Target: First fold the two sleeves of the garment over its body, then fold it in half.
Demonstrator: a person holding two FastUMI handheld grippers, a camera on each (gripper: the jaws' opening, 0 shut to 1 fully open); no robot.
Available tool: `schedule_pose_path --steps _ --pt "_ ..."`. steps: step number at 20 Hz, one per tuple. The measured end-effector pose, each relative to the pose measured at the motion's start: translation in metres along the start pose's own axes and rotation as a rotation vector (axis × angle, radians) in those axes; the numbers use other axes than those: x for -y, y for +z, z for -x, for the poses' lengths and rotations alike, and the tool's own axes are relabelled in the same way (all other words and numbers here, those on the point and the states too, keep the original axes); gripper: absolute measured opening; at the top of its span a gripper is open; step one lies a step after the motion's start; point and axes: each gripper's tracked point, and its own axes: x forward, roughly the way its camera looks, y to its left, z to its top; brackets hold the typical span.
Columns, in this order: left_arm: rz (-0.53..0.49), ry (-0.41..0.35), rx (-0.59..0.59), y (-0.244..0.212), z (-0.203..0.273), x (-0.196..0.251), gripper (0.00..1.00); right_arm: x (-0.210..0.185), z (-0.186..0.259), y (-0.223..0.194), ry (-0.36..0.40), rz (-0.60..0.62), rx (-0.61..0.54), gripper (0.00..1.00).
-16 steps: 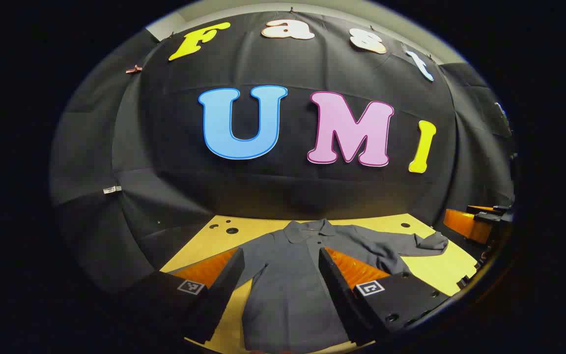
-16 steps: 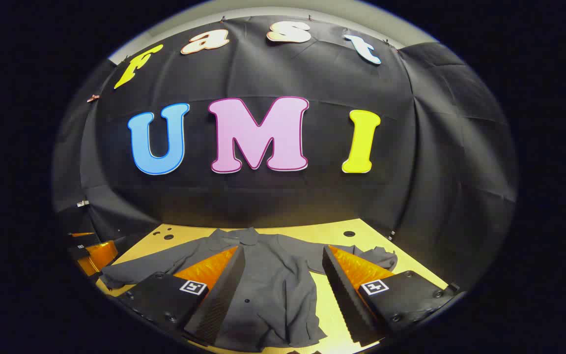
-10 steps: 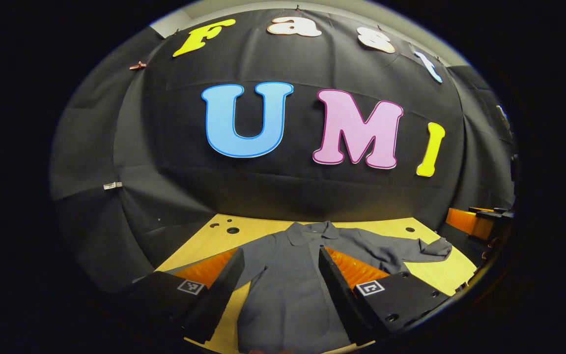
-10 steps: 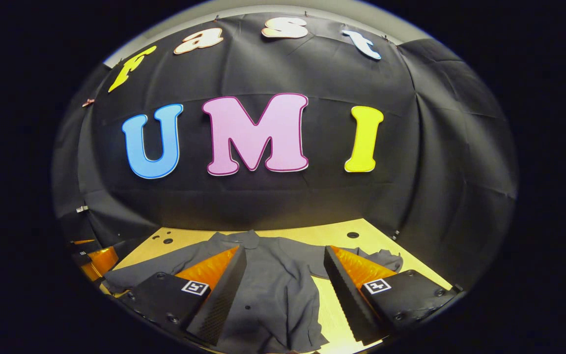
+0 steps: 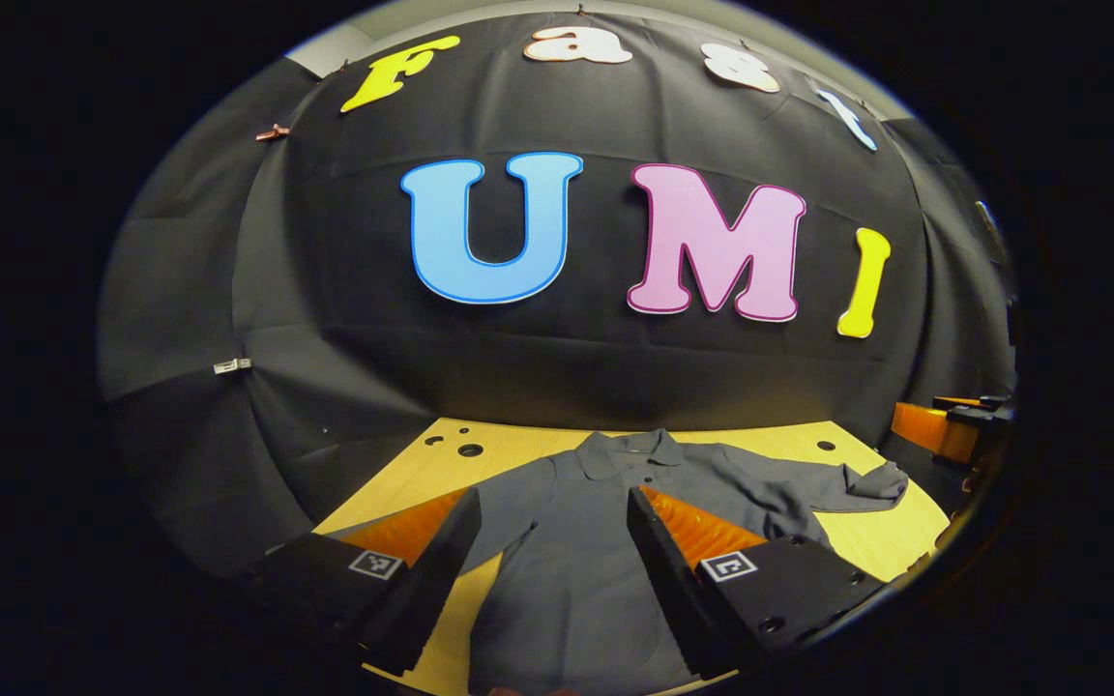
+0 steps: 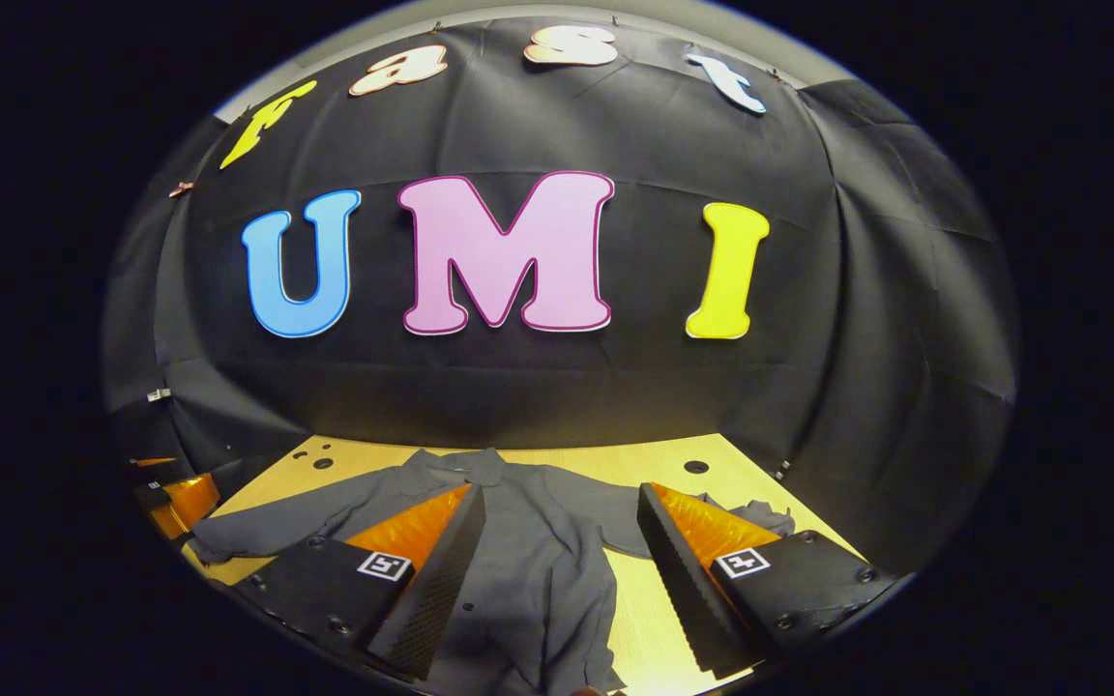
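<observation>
A dark grey collared shirt (image 5: pixel 576 541) lies flat, front up, on the wooden table (image 5: pixel 518 443), collar (image 5: pixel 630 448) at the far side and both sleeves spread outward. My left gripper (image 5: pixel 553 503) hovers open over the shirt's body near its left side, nothing between the fingers. In the right gripper view the same shirt (image 6: pixel 528 541) shows with one sleeve (image 6: pixel 257 527) reaching left and a crumpled cuff (image 6: pixel 760 519) on the right. My right gripper (image 6: pixel 562 495) is open above the shirt's right half.
The table (image 6: pixel 615 456) has small round holes near its far corners (image 5: pixel 470 449) (image 6: pixel 695 467). Black cloth walls close in behind and on both sides. The right gripper (image 5: pixel 944 425) shows at the far right, the left gripper (image 6: pixel 180 495) at the far left.
Both views have shifted slightly, the wall sliding a little up and sideways. The shirt lies as before and both grippers stay open.
</observation>
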Motion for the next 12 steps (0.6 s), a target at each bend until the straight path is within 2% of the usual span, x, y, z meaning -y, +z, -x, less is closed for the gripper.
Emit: schedule_pose_path --steps 6,9,12 --pt "-0.013 0.020 -0.016 -0.004 -0.011 0.009 0.96 0.020 -0.028 -0.018 -0.004 -0.003 -0.060 0.98" --pt "-0.012 0.038 -0.028 -0.007 -0.017 0.013 0.96 0.042 -0.045 -0.035 -0.024 -0.011 -0.133 0.98" --pt "-0.009 0.055 -0.049 -0.013 -0.021 0.015 0.96 0.075 -0.063 -0.047 -0.077 -0.035 -0.188 0.98"
